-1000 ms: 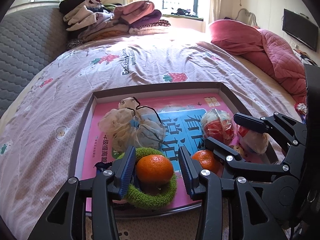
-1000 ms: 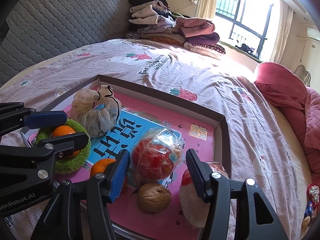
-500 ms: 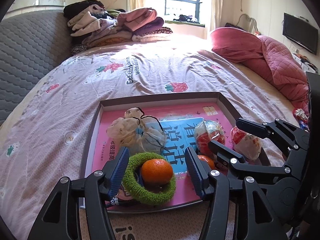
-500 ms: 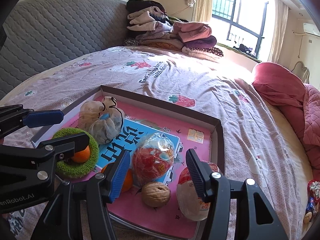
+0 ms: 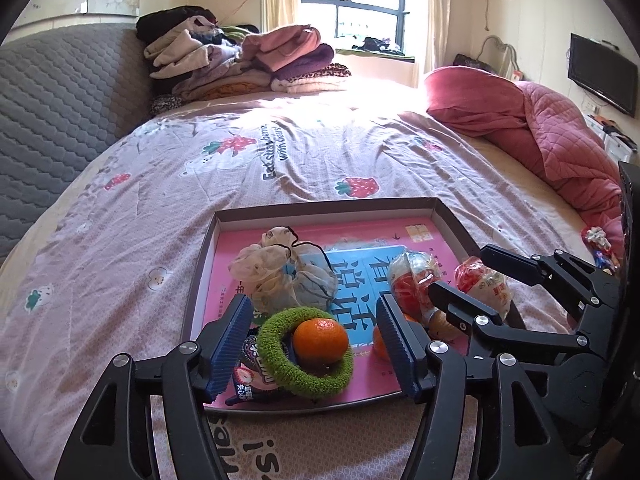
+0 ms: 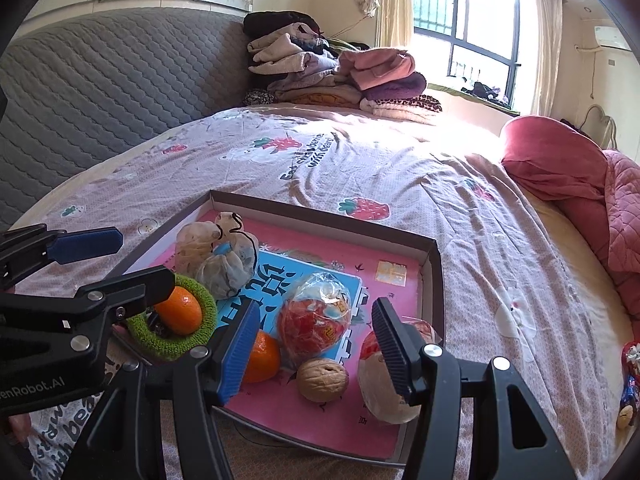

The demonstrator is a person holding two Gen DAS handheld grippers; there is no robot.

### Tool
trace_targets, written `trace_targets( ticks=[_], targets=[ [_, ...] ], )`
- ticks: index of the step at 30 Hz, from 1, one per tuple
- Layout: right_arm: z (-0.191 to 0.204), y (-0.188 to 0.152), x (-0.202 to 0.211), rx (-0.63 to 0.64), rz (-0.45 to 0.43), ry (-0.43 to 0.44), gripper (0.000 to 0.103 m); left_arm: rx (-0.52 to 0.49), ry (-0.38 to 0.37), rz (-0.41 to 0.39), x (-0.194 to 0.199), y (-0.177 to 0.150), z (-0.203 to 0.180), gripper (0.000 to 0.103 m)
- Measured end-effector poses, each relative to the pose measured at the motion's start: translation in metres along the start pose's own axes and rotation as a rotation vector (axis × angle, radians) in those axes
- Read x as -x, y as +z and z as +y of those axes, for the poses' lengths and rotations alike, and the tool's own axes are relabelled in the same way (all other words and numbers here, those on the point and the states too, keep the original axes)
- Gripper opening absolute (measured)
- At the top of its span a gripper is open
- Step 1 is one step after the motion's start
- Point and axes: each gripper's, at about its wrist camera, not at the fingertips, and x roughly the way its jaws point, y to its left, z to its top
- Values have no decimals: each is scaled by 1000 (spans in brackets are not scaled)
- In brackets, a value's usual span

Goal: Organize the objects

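A: Left side, what do you have?
B: My left gripper [image 5: 316,342] hovers with jaws opening; the glossy tangerine [image 5: 320,340] in the fuzzy green ring [image 5: 280,364] lies below, untouched, at the near-left of the shallow box [image 5: 452,216] on the bed [image 5: 280,152].
A: And rightwards?
B: A second tangerine [image 6: 262,356], a wrinkled walnut [image 6: 322,379] and a red wrapped ball [image 6: 314,322] sit under my right gripper [image 6: 312,348], jaws apart, gripping nothing.

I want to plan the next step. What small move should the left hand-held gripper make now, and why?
Probably lift the left hand-held gripper clear of the tray. Its jaws are opening and touch nothing; the orange already rests inside the green ring, so that placement looks finished.
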Motion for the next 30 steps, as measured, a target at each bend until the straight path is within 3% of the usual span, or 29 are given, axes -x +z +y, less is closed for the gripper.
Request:
trace_targets(
  ticks=[17, 30],
  targets=[
    [-4, 6, 30, -42, -42, 2, 62, 6, 26, -29, 24, 4, 2, 77],
    [-4, 1, 59, -92, -79, 15, 62, 6, 116, -74, 46, 0, 3, 78]
  ],
)
